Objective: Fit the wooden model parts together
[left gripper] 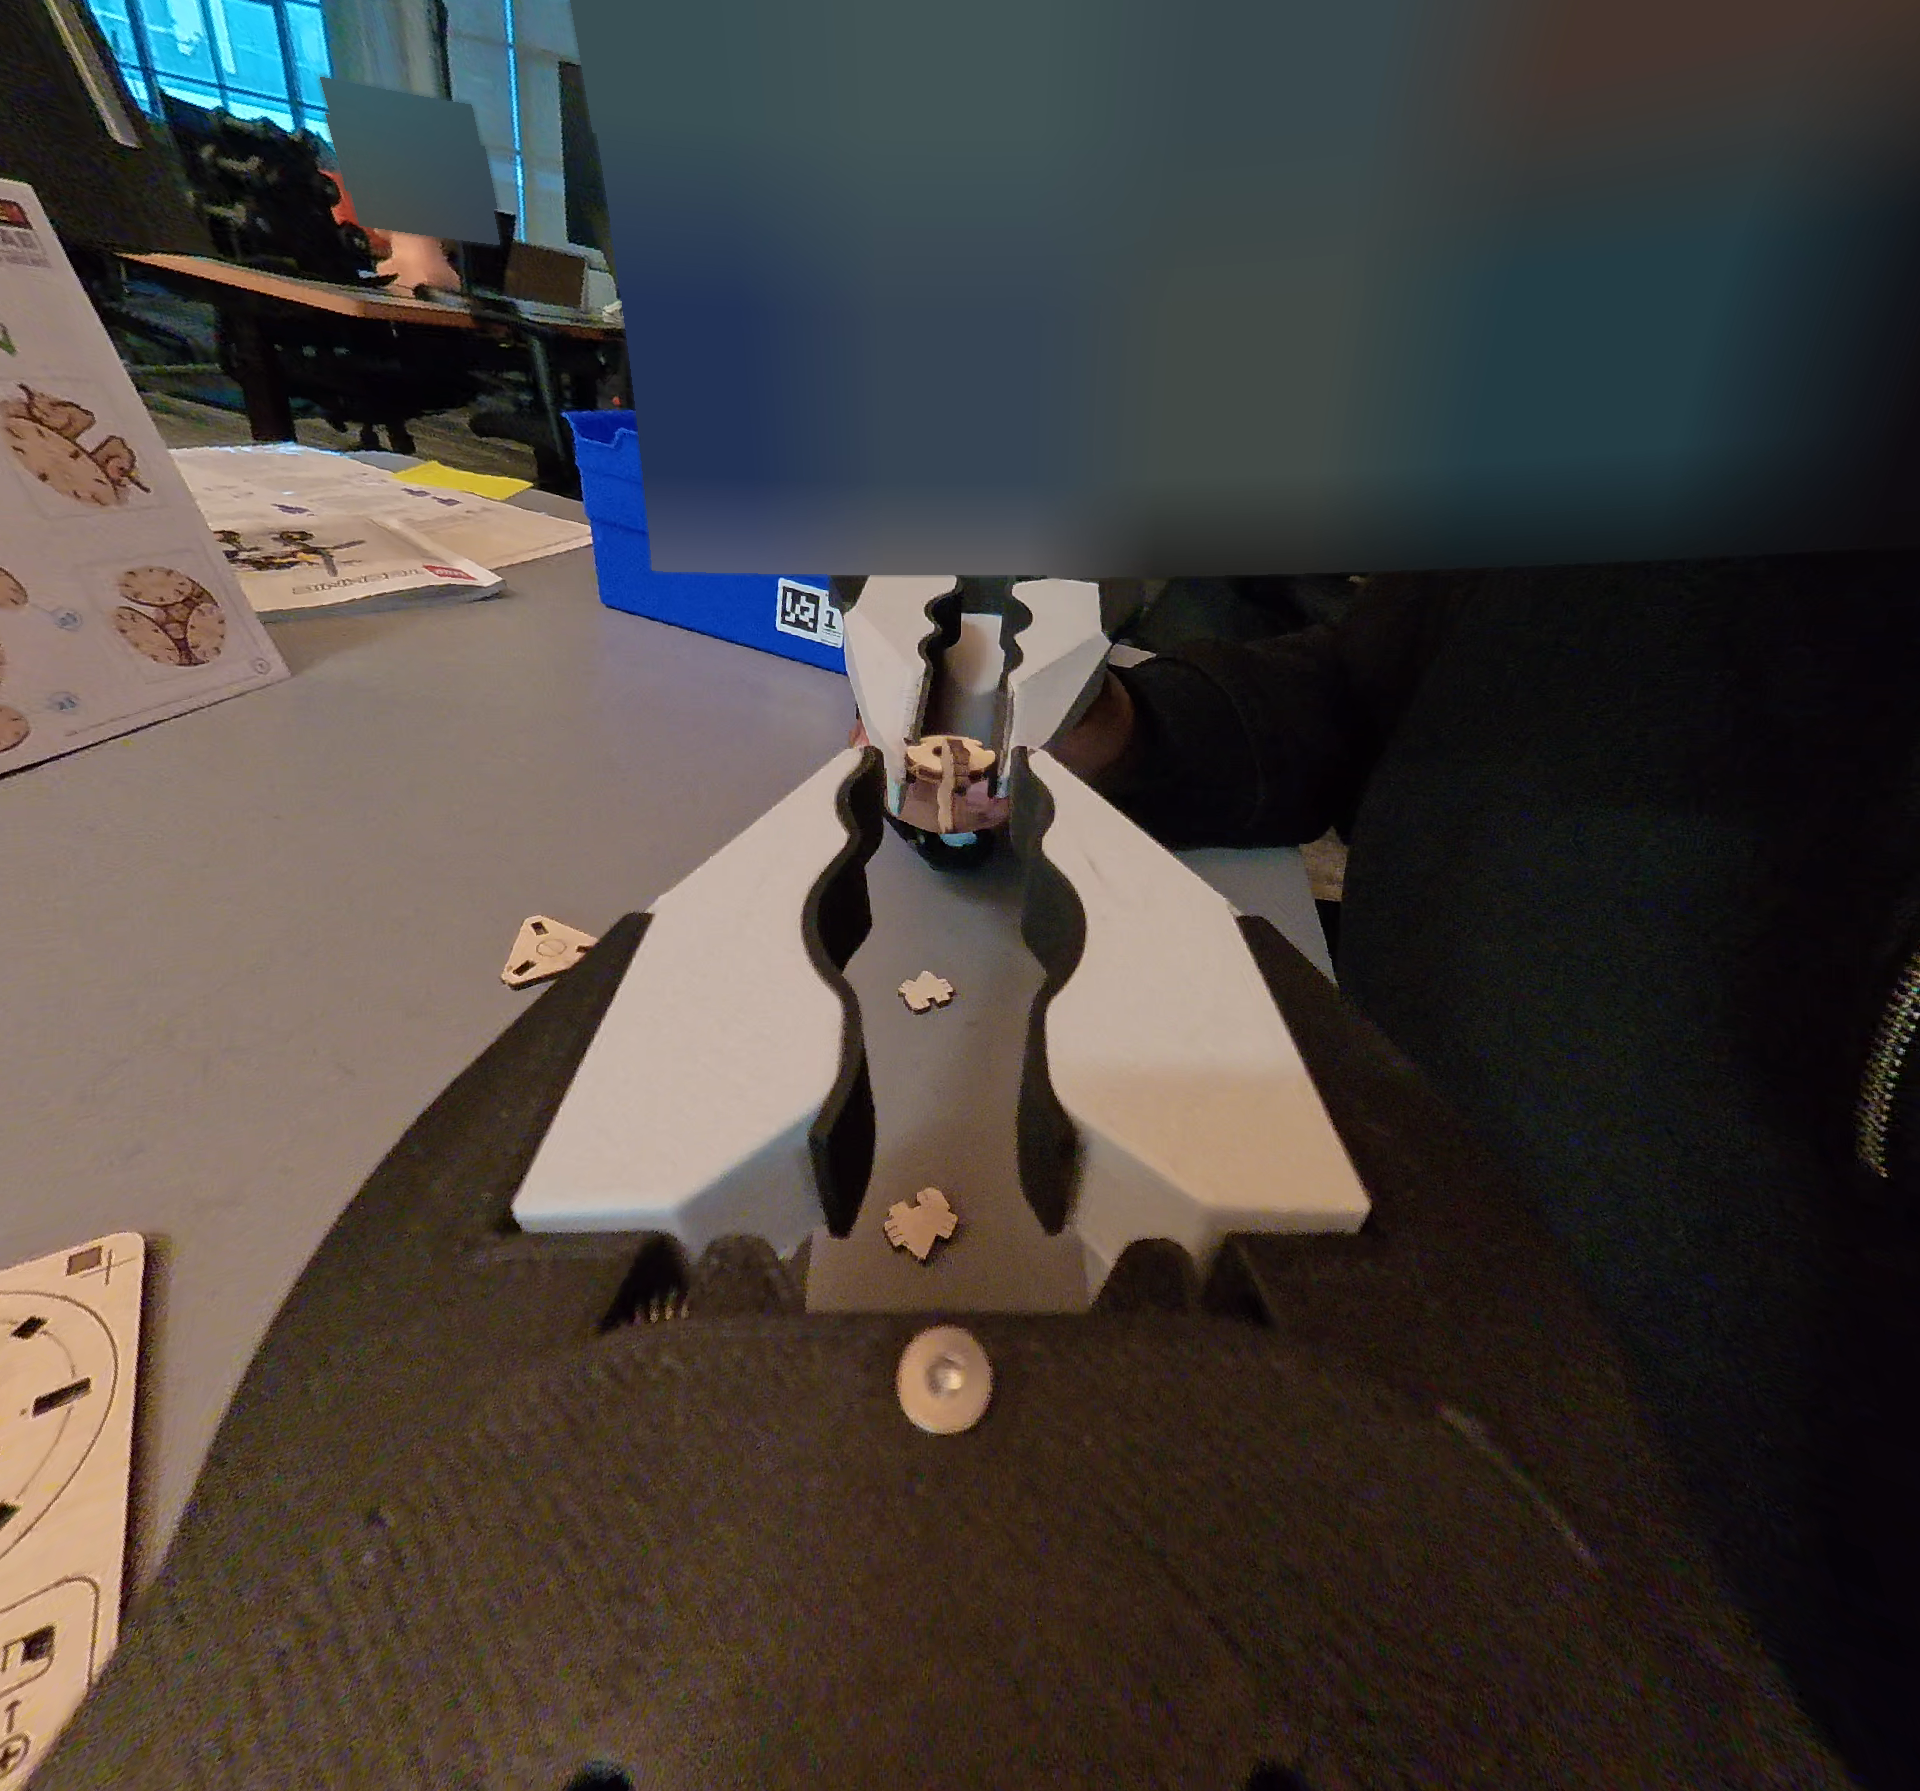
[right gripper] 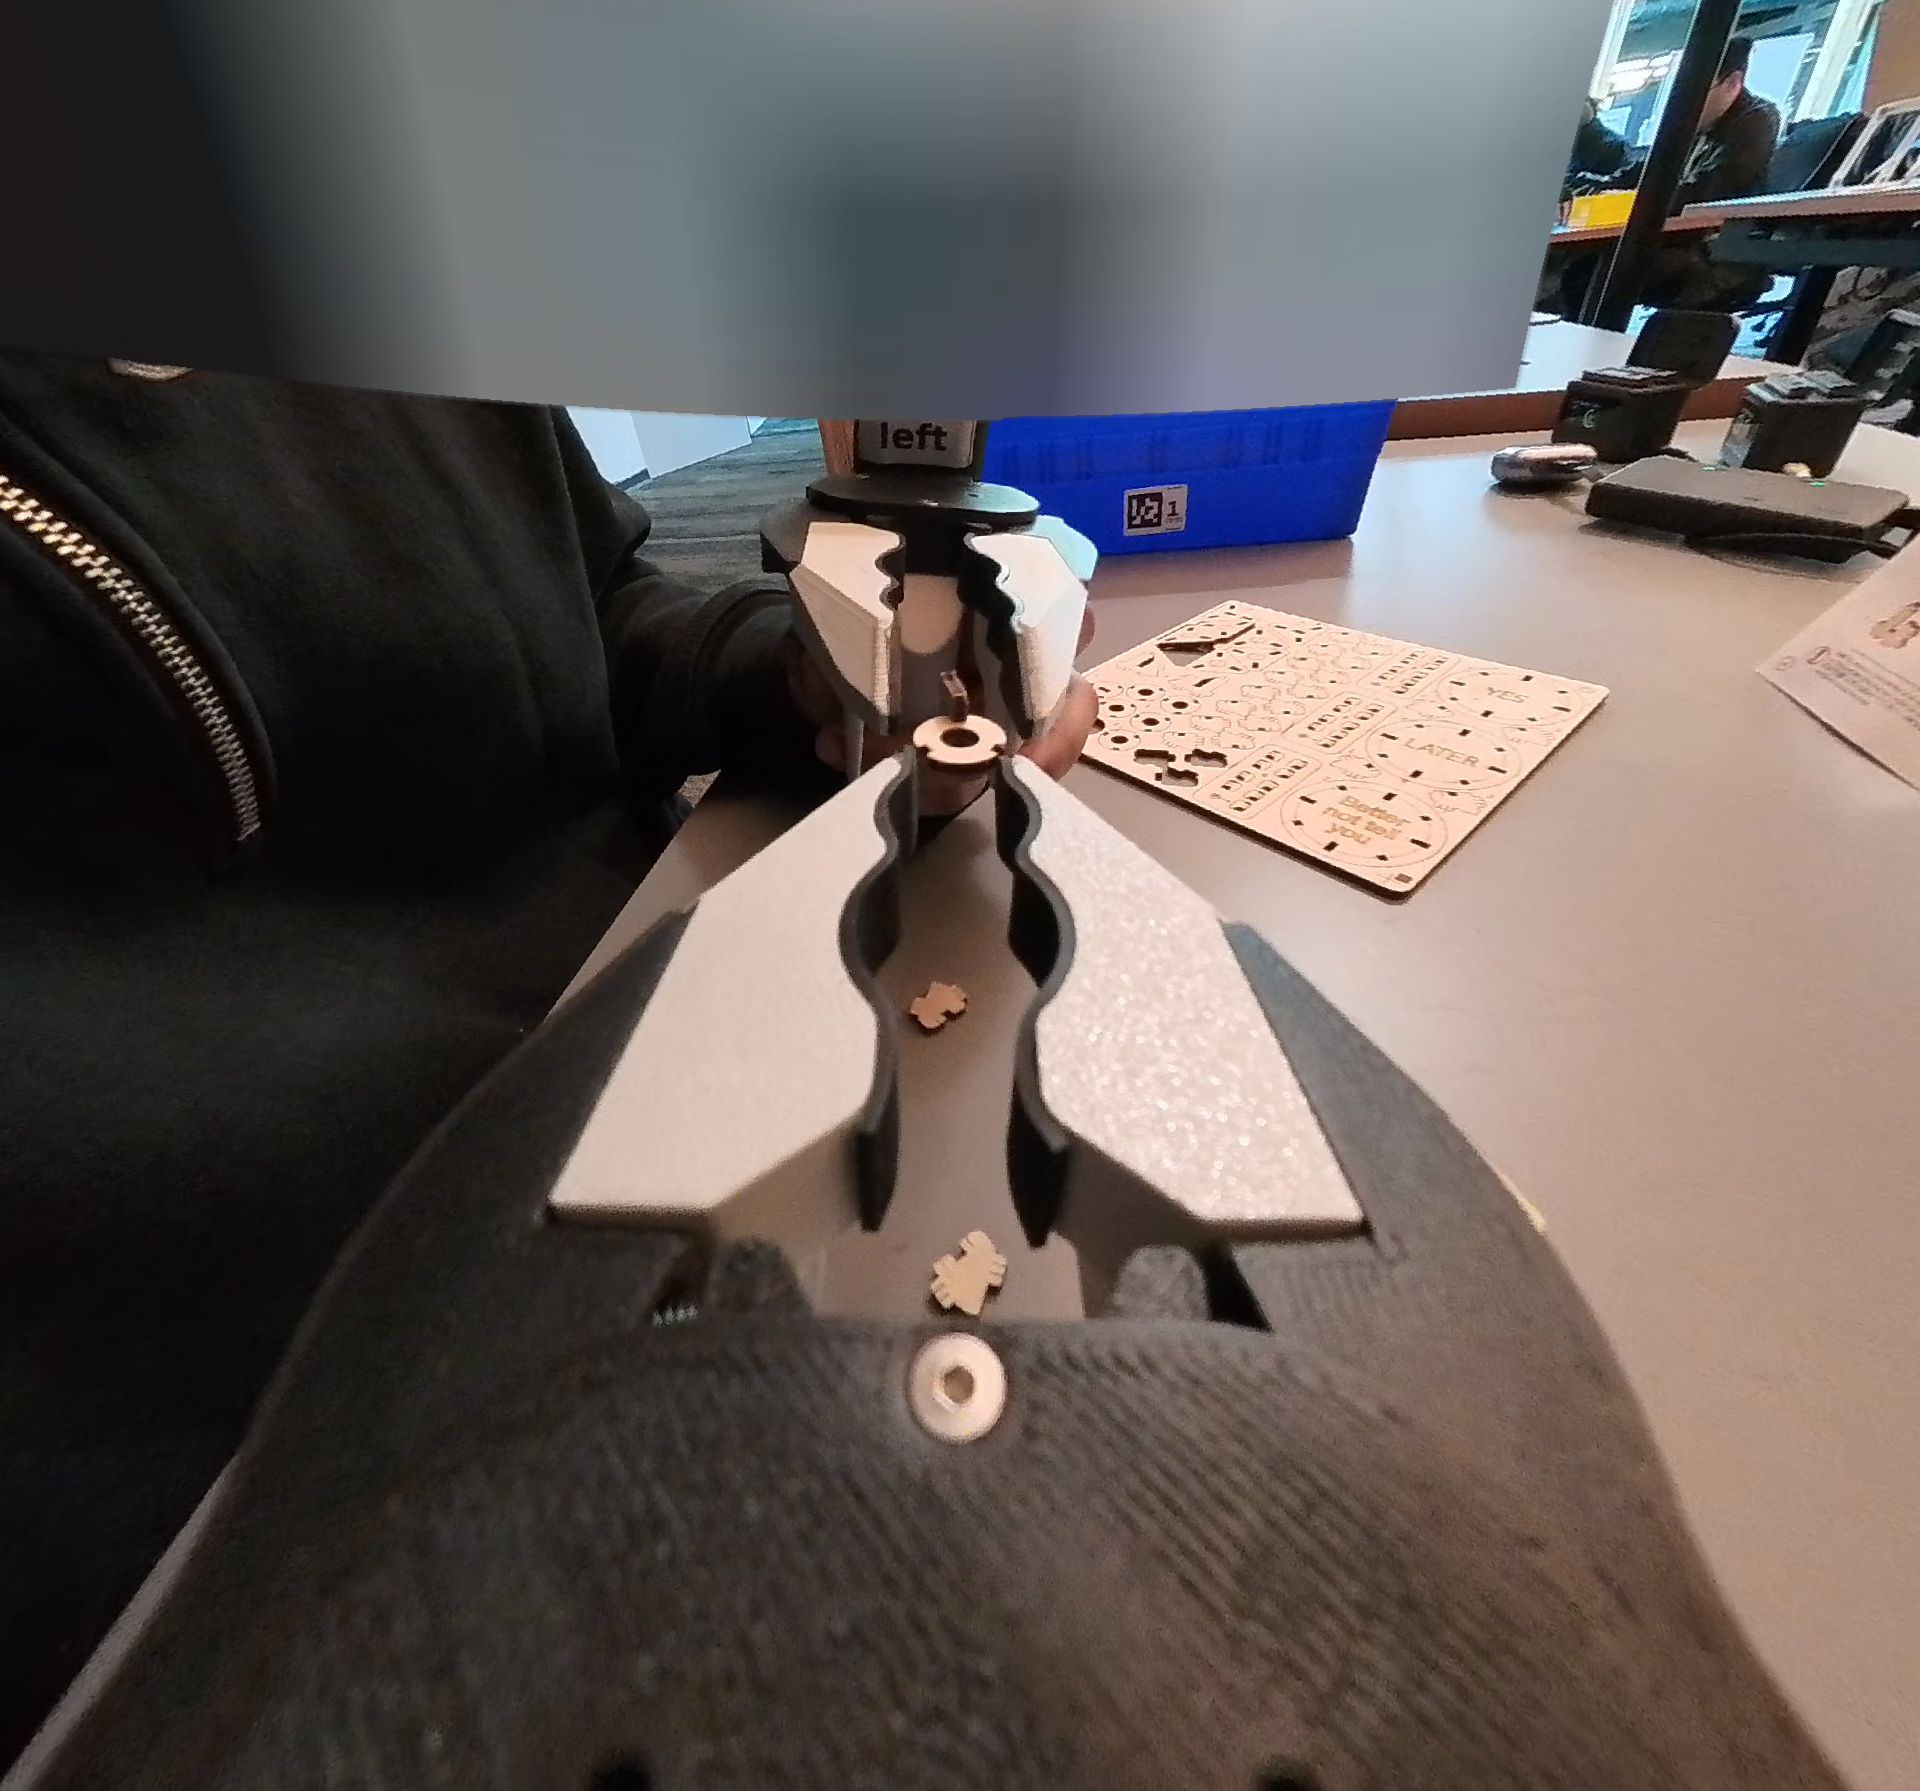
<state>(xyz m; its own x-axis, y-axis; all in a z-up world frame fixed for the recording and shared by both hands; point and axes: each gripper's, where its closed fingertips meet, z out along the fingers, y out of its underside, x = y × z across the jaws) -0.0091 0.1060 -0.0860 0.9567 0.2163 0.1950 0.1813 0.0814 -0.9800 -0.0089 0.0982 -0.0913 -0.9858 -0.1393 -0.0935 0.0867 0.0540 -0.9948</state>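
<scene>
Grey table [right gripper: 1558, 1014] under both my grippers. Left gripper [left gripper: 940, 754] spread, fingertips just outside a small wooden disc [right gripper: 956, 739] without pressing it. Right gripper [right gripper: 956, 765] clamps that disc above the table edge; wooden parts sheet [right gripper: 1351, 744] to its right.

Matt pale wooden disc [right gripper: 957, 742] (laser-cut)
</scene>
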